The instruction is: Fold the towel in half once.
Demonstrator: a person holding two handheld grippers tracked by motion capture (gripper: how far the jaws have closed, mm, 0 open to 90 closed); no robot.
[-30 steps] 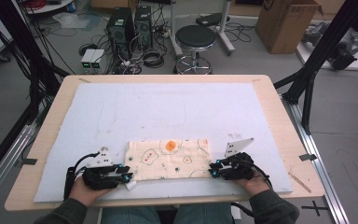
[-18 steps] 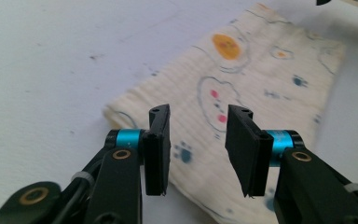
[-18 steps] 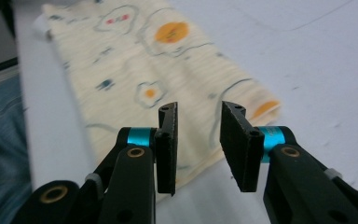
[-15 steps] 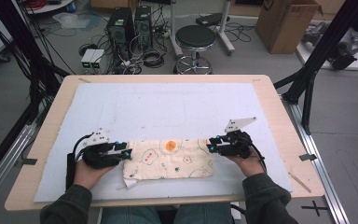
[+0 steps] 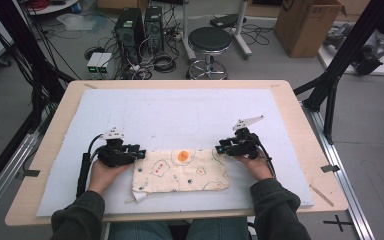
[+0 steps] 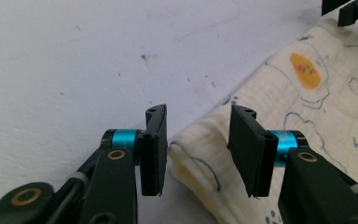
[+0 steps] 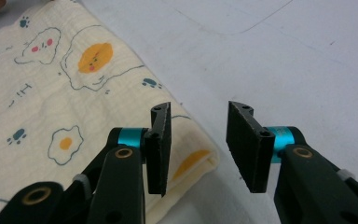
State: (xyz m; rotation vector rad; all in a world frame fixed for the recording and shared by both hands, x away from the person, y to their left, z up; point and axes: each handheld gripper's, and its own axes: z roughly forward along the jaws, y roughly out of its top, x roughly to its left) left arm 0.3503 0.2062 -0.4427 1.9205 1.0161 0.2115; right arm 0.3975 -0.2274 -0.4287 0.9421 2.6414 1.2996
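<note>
Cloth (image 5: pixel 181 170) lies flat on the mat (image 5: pixel 180 115), long axis running L-R between your two hands, near edge of the table (image 5: pixel 300 100). L gripper (image 5: pixel 139 153) sits at its far-left corner; in the left gripper view that folded corner (image 6: pixel 200 158) is right between the jaws, nearer the left pad (image 6: pixel 153 149), not pinched. R gripper (image 5: pixel 221 147) sits at the far-right corner; in the right gripper view the corner (image 7: pixel 200 161) lies just inboard, under the left pad (image 7: pixel 160 149), rest of the gap over bare mat. Both sets of jaws have just been opening, now about half wide, holding nothing. Both hands low, grippers roughly level, pointing inward at each other along the cloth's far edge. Equal reach each side. My guess: next grab needs R shifted a touch toward the cloth first.
</note>
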